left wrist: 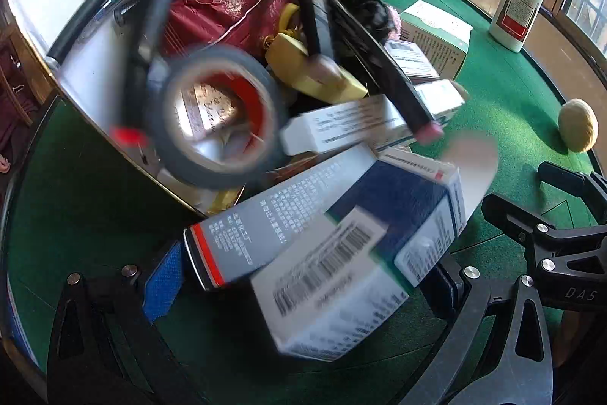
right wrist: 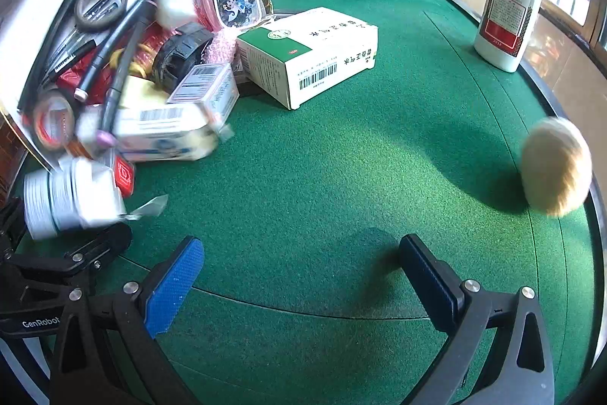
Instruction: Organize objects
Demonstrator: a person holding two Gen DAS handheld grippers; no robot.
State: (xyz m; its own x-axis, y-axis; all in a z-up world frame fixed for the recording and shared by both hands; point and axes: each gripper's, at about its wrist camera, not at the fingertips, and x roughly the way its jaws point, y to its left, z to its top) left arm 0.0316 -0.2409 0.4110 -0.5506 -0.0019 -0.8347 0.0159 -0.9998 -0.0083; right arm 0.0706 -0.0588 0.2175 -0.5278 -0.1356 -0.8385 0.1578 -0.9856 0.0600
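Boxes [left wrist: 334, 295] w/ barcodes; "GenRobot" on gripper [right wrist: 299, 276].

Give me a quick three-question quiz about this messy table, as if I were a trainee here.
1. True or false: the right gripper has its jaws closed on the fuzzy ball.
2. What colour is the table surface?
3. Which stands upright near the table's far edge: A) white bottle, B) green-and-white box, C) grey tape roll?

Key: 1 false, the jaws are open and empty; 2 green; 3 A.
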